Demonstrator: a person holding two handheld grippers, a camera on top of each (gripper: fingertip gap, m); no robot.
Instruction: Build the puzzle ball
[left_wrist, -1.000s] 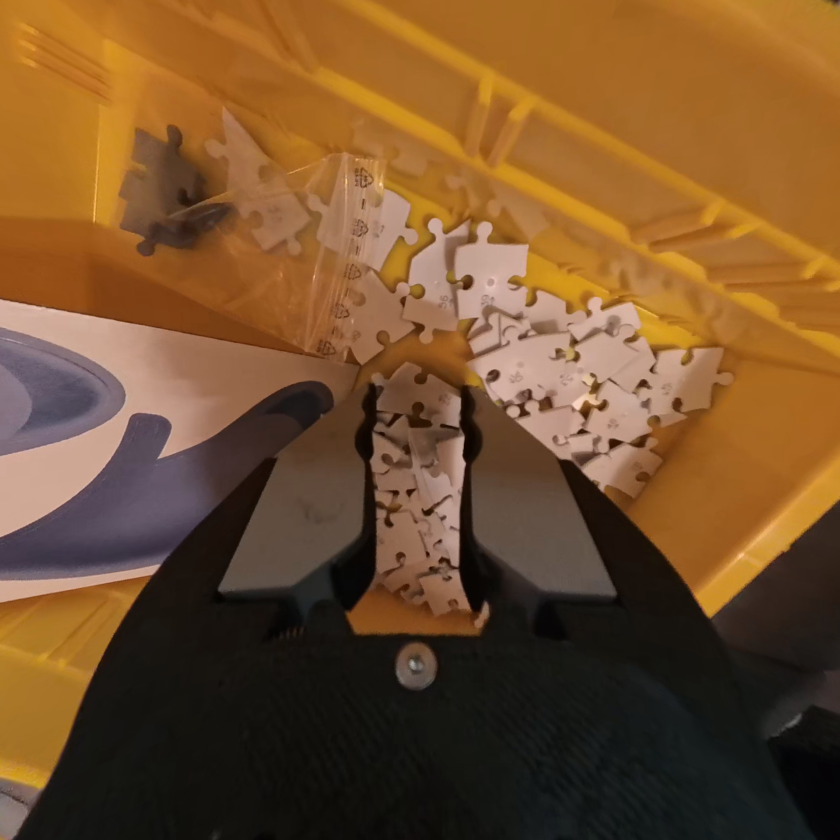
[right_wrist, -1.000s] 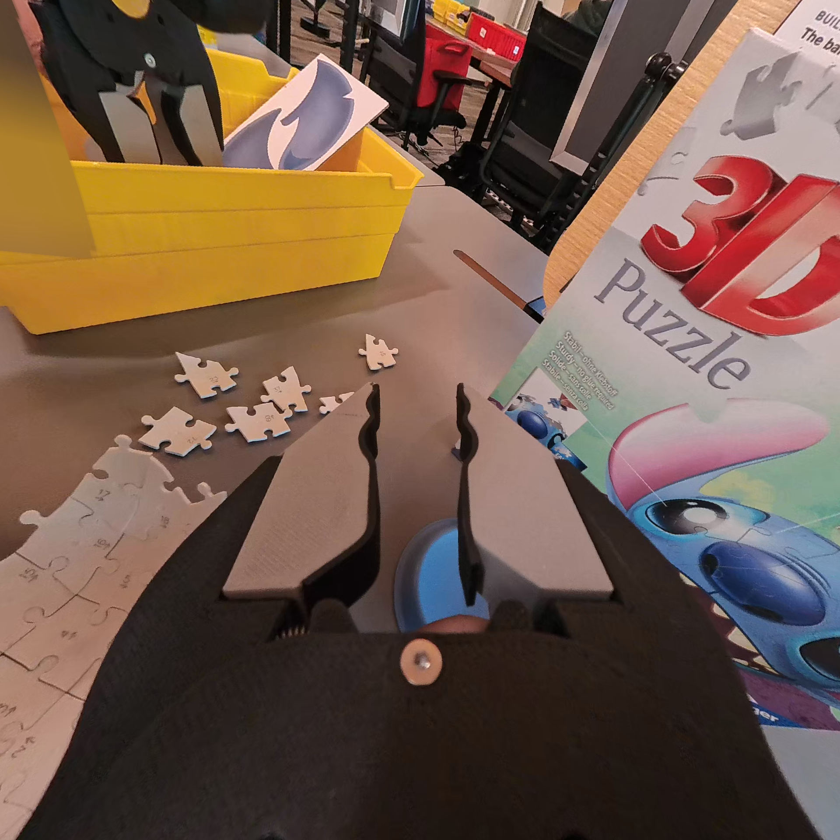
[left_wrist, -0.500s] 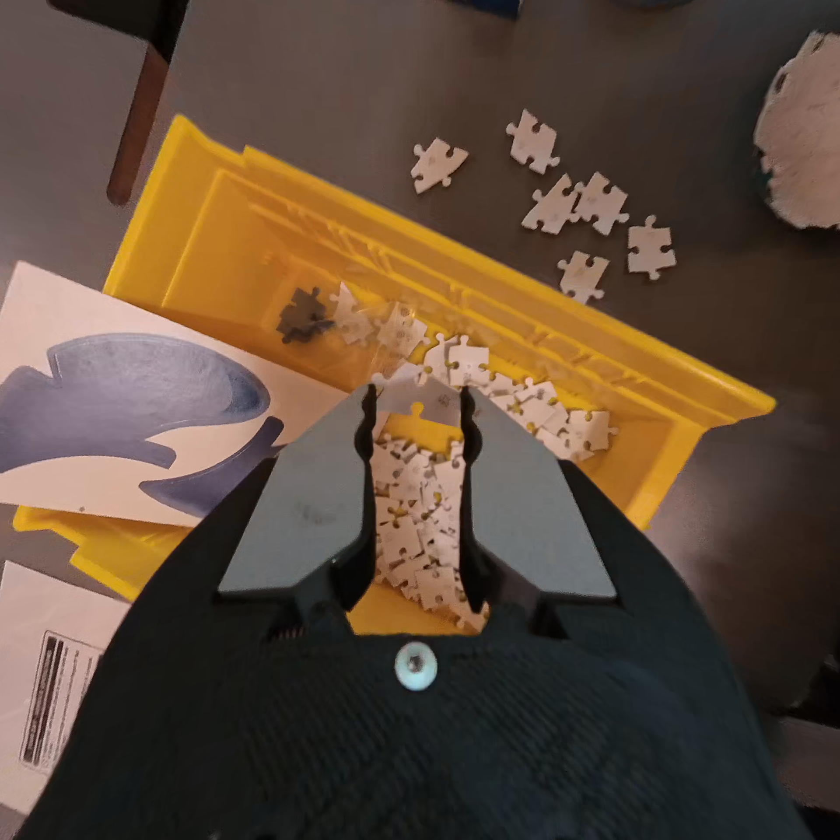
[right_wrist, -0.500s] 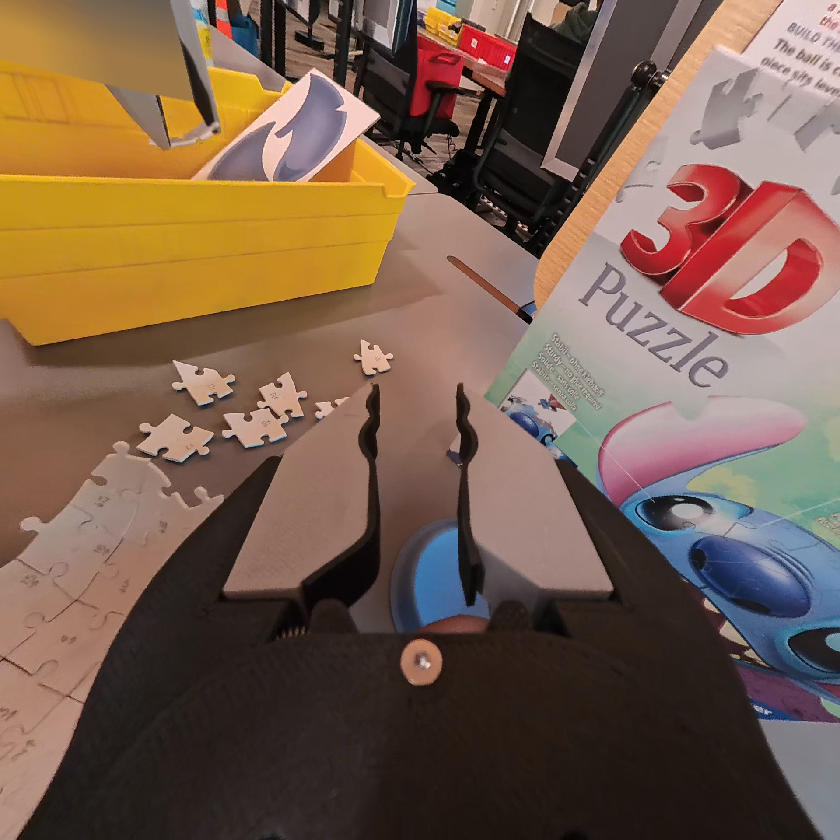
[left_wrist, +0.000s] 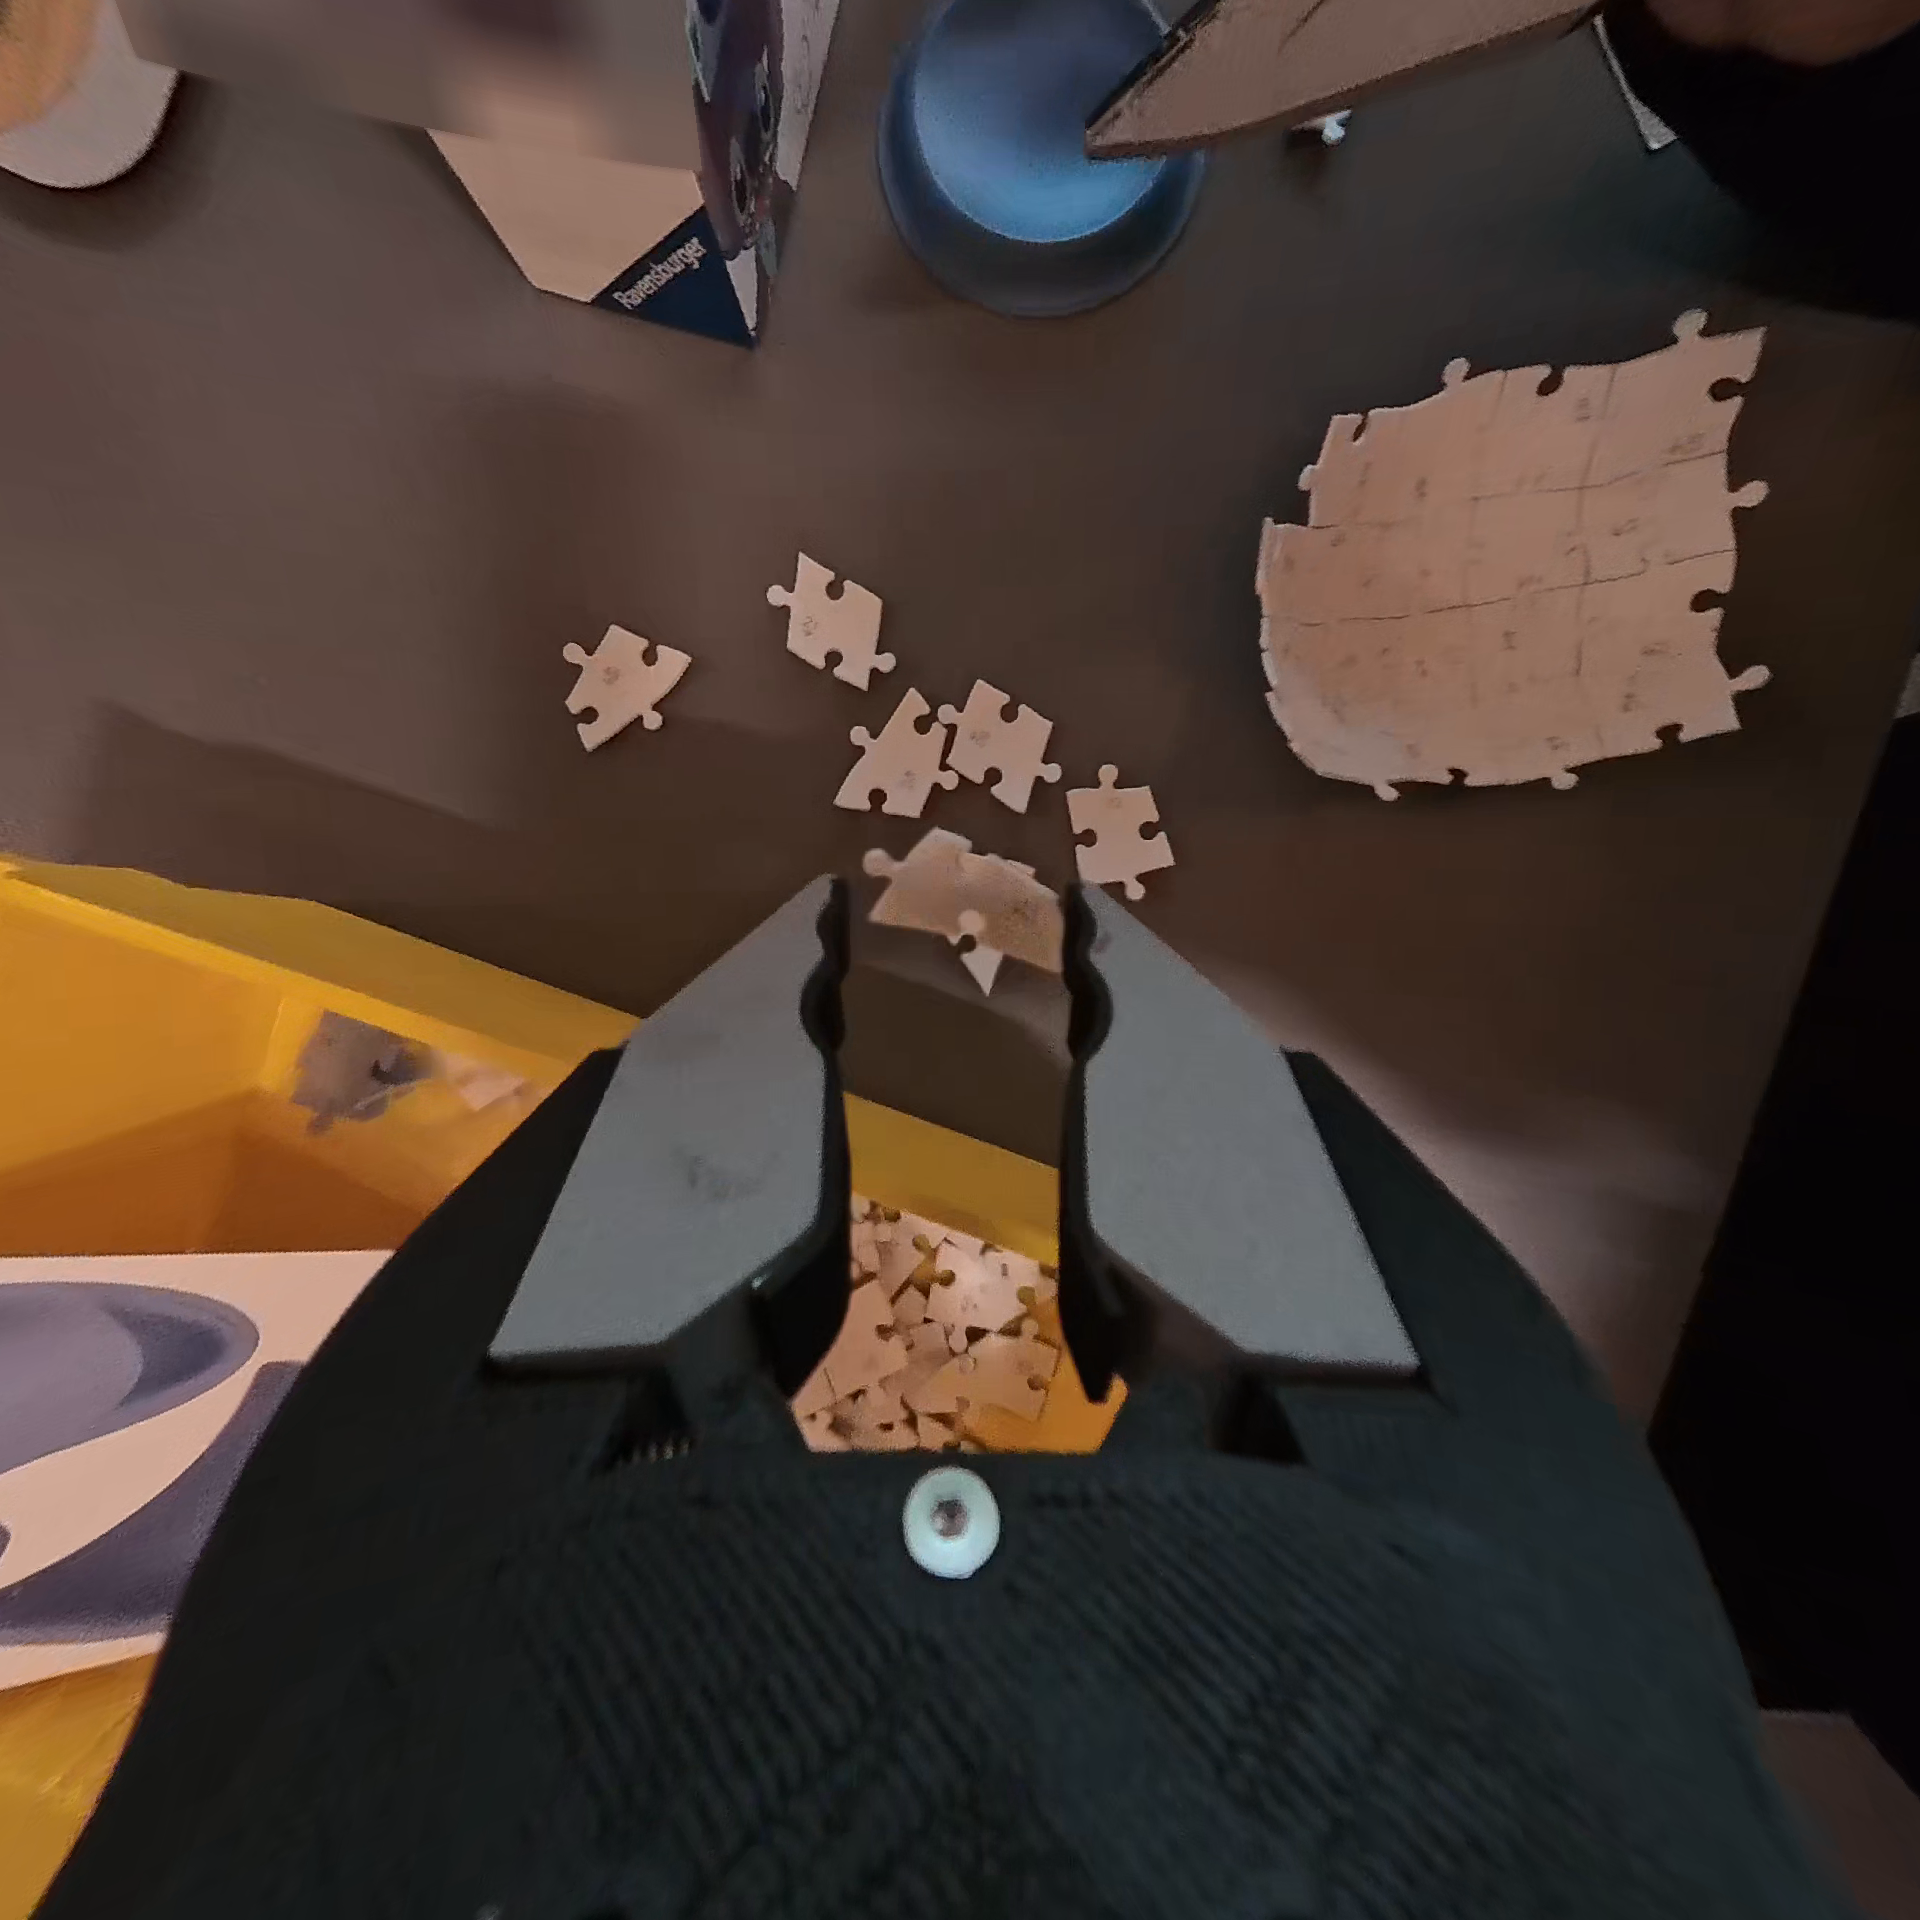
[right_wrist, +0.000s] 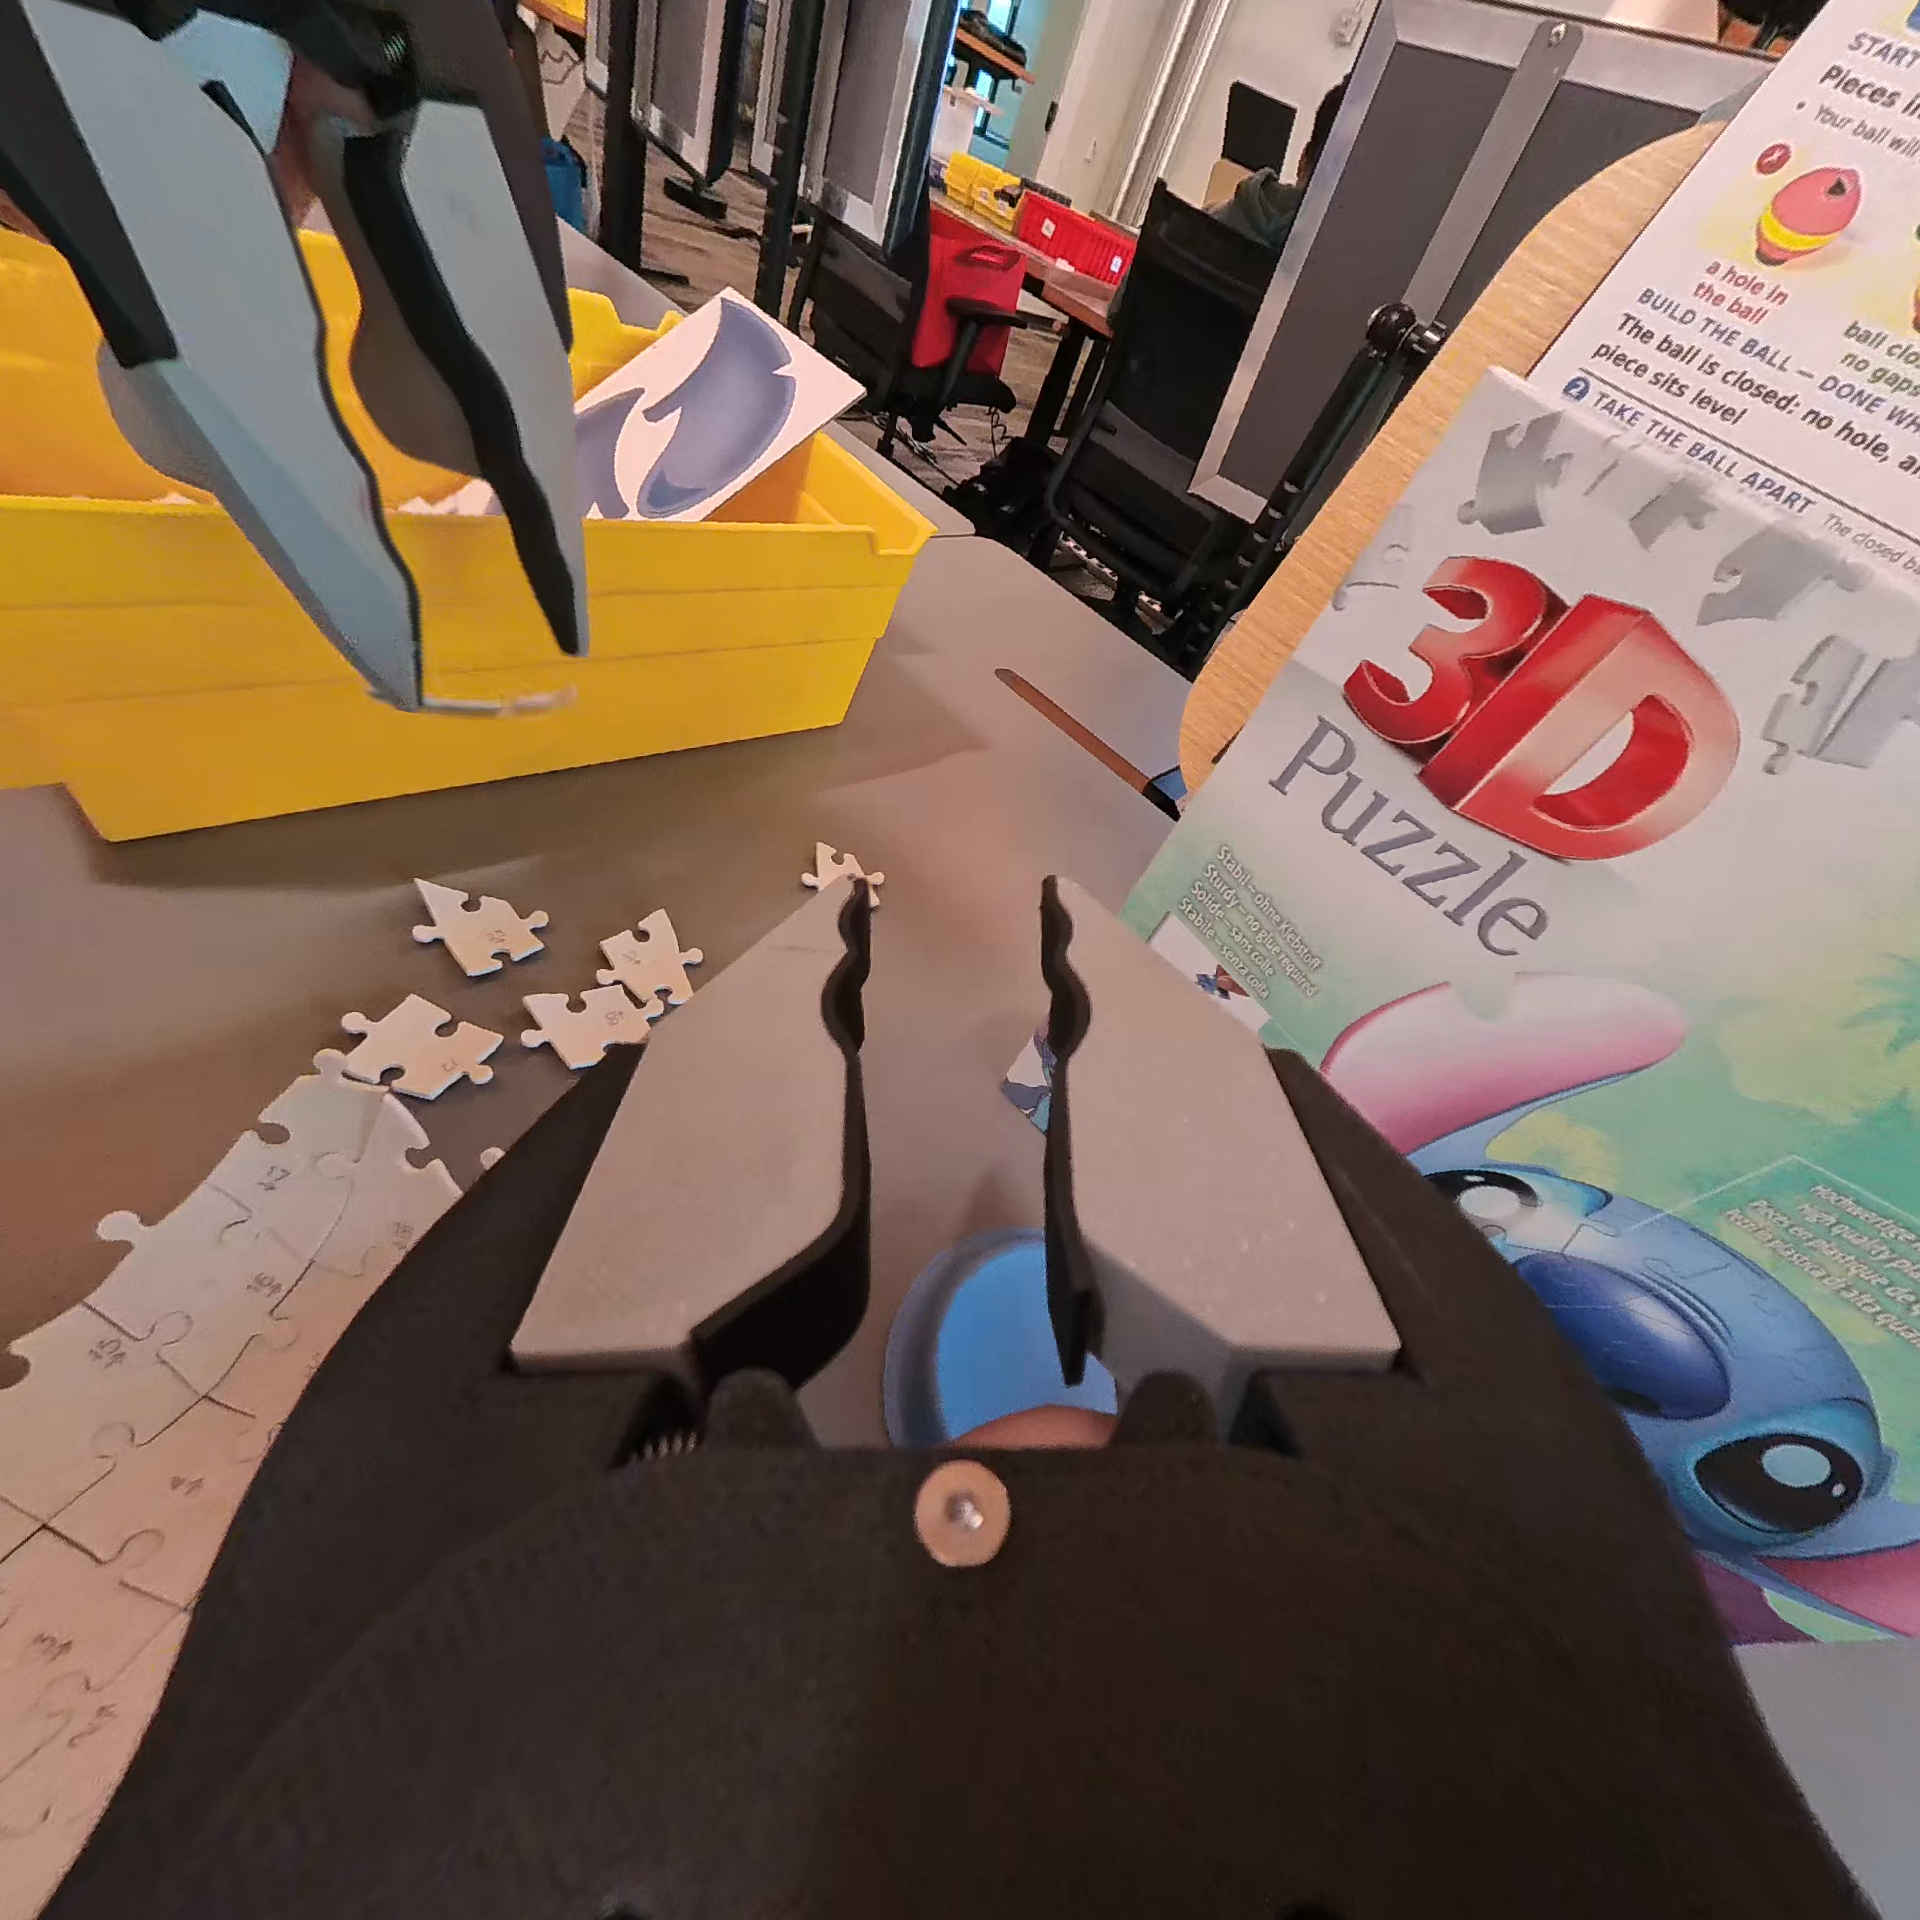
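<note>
My left gripper (left_wrist: 951, 914) is shut on a white puzzle piece (left_wrist: 935, 883), gripped across its width at the fingertips, above the table just past the yellow bin (left_wrist: 156, 935). It also shows in the right wrist view (right_wrist: 488, 675), with the piece (right_wrist: 499, 704) at its tips. Several loose pieces (left_wrist: 904, 748) lie on the table below. A flat assembled section (left_wrist: 1507, 582) lies to the right. My right gripper (right_wrist: 951, 894) is open and empty, low over a blue round stand (right_wrist: 977, 1340).
The bin holds a heap of white pieces (left_wrist: 956, 1320) and a white card with blue shapes (left_wrist: 104, 1403). The puzzle box (right_wrist: 1558, 935) stands at the right of the right wrist view. Office chairs and desks are beyond the table. My hands' fingertips stand some 12 cm from each other. Both grippers' tips are roughly 15 cm from the flat assembled section (left_wrist: 1507, 582).
My left gripper rose out of the yellow bin with a piece and moved over the table toward the loose pieces. My right gripper barely moved.
</note>
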